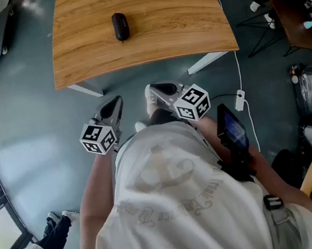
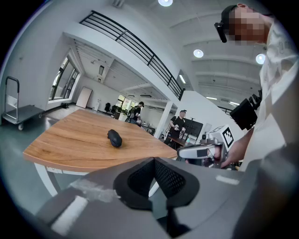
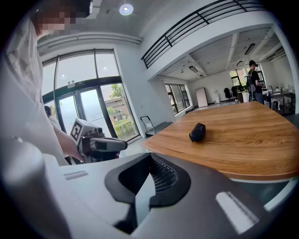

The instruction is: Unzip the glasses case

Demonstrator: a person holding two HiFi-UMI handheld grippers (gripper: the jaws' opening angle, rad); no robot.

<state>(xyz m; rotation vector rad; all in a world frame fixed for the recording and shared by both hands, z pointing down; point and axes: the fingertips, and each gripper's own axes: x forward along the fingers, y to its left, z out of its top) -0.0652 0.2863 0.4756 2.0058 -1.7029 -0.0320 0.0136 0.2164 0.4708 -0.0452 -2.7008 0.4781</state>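
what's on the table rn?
Only a black glasses case, closed, lies on the table. Its inside is hidden.

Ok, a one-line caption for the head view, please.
Black glasses case lies untouched on the wooden table; left tongs and right tongs, both shut and empty, held short of it.
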